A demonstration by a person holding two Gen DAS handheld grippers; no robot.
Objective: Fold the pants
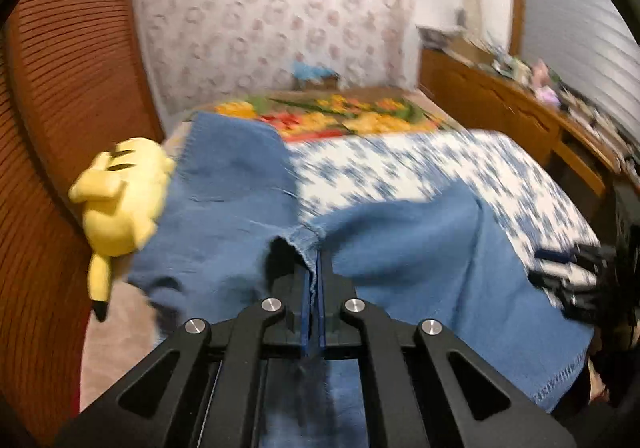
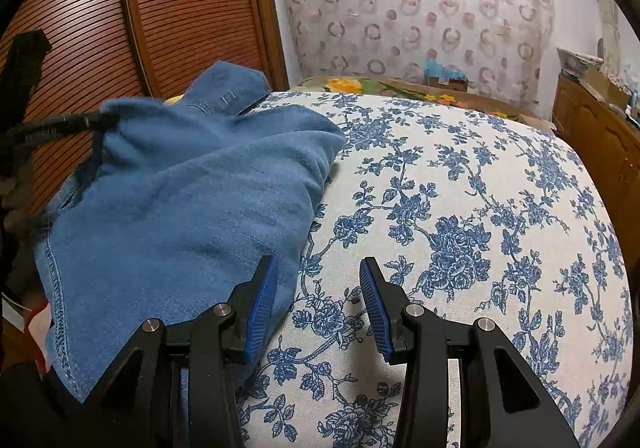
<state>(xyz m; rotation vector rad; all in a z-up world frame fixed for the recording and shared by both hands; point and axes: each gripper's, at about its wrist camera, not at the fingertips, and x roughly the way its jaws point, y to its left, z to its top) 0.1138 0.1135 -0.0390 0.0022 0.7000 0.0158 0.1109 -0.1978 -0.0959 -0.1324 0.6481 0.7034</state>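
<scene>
Left wrist view: my left gripper is clamped on a fold of the pants, lifting the denim above the bed; a yellow plush sits at the bed's left edge. My right gripper has its fingers apart over the bed's near edge, its left pad just above the pants' hem, gripping nothing.

A home bedroom — a bed under a blue floral sheet, a yellow plush toy at its left edge, louvered wooden closet doors, a ring-patterned curtain far behind.
</scene>
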